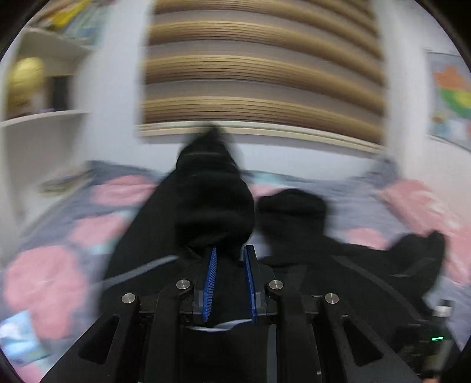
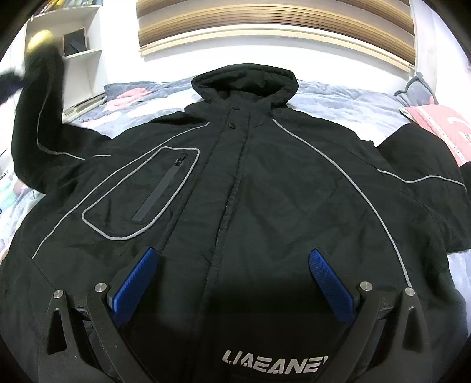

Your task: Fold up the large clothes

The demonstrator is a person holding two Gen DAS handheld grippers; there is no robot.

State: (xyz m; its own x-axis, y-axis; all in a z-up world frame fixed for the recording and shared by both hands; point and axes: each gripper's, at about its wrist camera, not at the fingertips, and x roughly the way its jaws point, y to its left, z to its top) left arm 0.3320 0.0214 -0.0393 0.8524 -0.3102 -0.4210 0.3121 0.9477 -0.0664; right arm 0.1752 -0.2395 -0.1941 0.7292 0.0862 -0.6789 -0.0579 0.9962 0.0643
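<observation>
A large black hooded jacket [image 2: 265, 182] with grey piping and a zipped chest pocket lies front-up on the bed. My right gripper [image 2: 232, 265] is open, hovering just above its lower front, touching nothing. My left gripper [image 1: 230, 253] is shut on the black sleeve [image 1: 215, 203] and holds it lifted; the left wrist view is motion-blurred. In the right wrist view this raised sleeve [image 2: 38, 97] stands up at the far left. The other sleeve [image 2: 418, 165] lies out to the right.
The bed has a grey-blue and pink quilt [image 2: 338, 97]. A pink pillow [image 2: 441, 123] lies at the right. White shelves [image 2: 79, 38] stand at the back left, and a slatted wooden headboard [image 2: 265, 20] is behind.
</observation>
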